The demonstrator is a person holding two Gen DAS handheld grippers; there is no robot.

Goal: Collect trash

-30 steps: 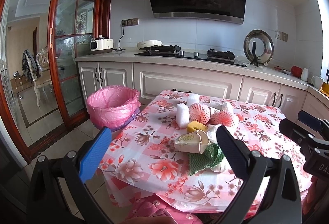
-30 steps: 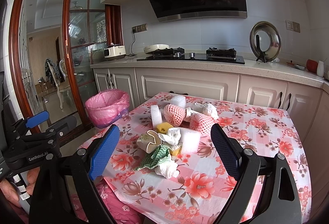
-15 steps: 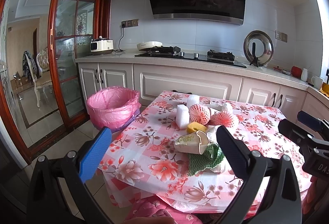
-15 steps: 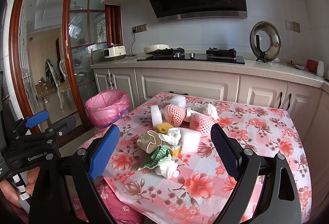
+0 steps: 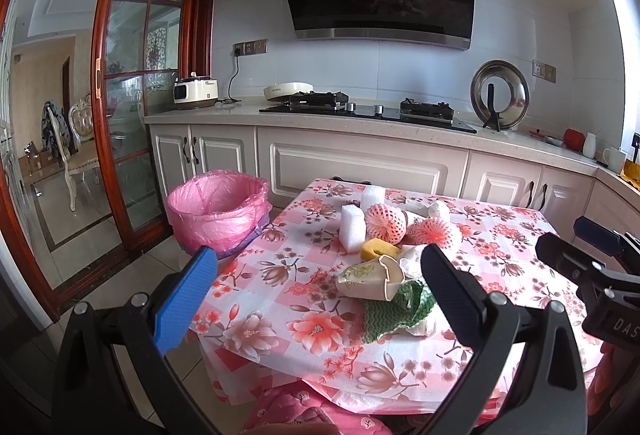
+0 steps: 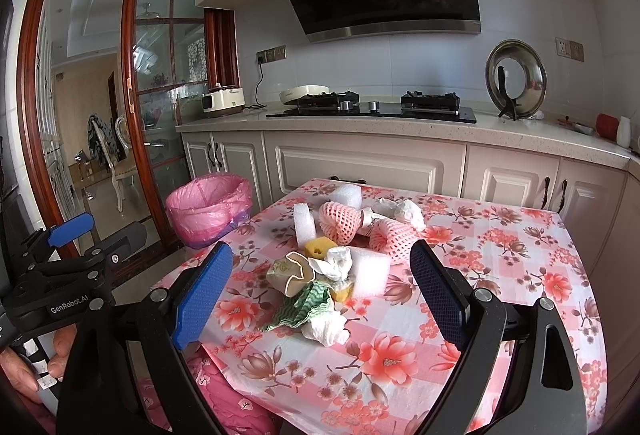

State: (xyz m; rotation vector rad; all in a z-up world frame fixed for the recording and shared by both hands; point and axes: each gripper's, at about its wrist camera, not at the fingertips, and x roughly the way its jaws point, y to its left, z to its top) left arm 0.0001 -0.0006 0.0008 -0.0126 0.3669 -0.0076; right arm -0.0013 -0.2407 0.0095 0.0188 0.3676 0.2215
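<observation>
A heap of trash lies mid-table on the floral cloth: a crushed paper cup [image 5: 370,277] [image 6: 291,272], a green rag [image 5: 394,309] [image 6: 305,305], a yellow sponge [image 5: 379,248] [image 6: 320,247], pink foam fruit nets [image 5: 385,221] [image 6: 340,221], white foam blocks [image 5: 352,227] [image 6: 370,271] and crumpled tissue [image 6: 325,327]. A bin with a pink liner [image 5: 218,209] [image 6: 208,205] stands on the floor left of the table. My left gripper [image 5: 316,287] is open, held short of the heap. My right gripper [image 6: 322,287] is open too, framing the heap from the near side.
The table [image 6: 520,275] has bare cloth to the right of the heap. Behind it runs a counter with cabinets [image 5: 360,163], a gas hob [image 5: 368,109] and a pot lid on a stand [image 5: 499,95]. A glass sliding door [image 5: 124,115] is at the left. A hand [image 6: 24,367] holds the left gripper.
</observation>
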